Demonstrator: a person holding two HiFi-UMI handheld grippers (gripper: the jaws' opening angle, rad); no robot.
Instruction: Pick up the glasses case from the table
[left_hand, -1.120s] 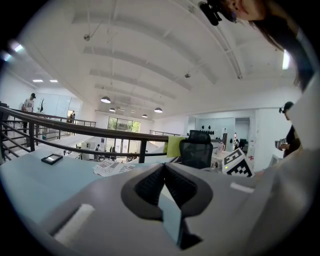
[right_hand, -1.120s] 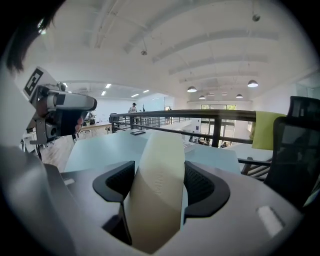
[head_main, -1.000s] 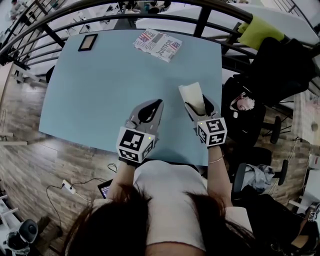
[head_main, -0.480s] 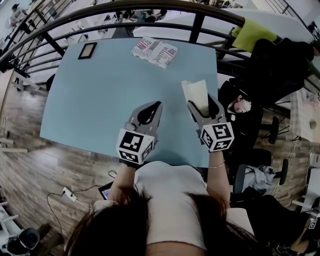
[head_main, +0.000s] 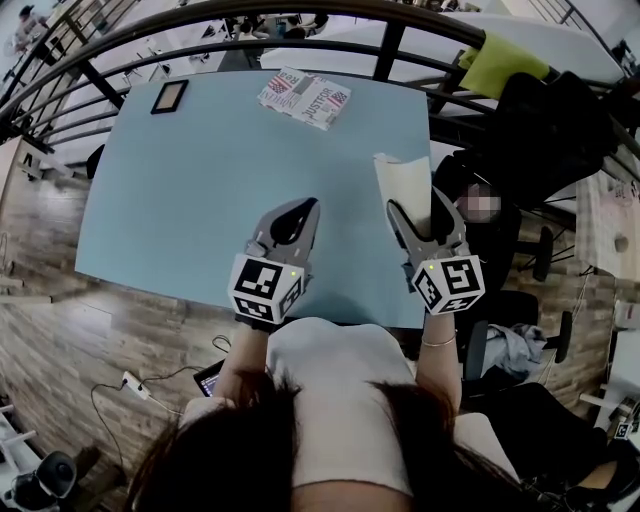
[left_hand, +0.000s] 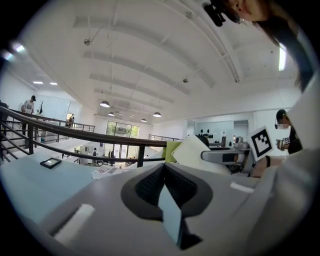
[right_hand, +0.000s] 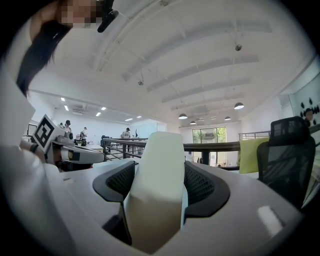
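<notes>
The white glasses case (head_main: 400, 180) is clamped between the jaws of my right gripper (head_main: 415, 207), which holds it in the air over the right edge of the light blue table (head_main: 180, 200). In the right gripper view the case (right_hand: 157, 190) fills the gap between the dark pads (right_hand: 202, 185) and sticks out past them. My left gripper (head_main: 295, 212) hovers over the table's near edge, shut with nothing in it. Its pads (left_hand: 177, 187) meet at the tips in the left gripper view, where the case (left_hand: 192, 150) also shows to the right.
A printed magazine (head_main: 305, 97) and a small dark framed slab (head_main: 168, 97) lie at the table's far side. A black railing (head_main: 390, 45) runs behind the table. A black chair (head_main: 545, 130) with a yellow-green cloth (head_main: 500, 62) stands to the right.
My right gripper has risen with the glasses case, which now sits higher and a little further right in the head view. The left gripper has stayed where it was.
</notes>
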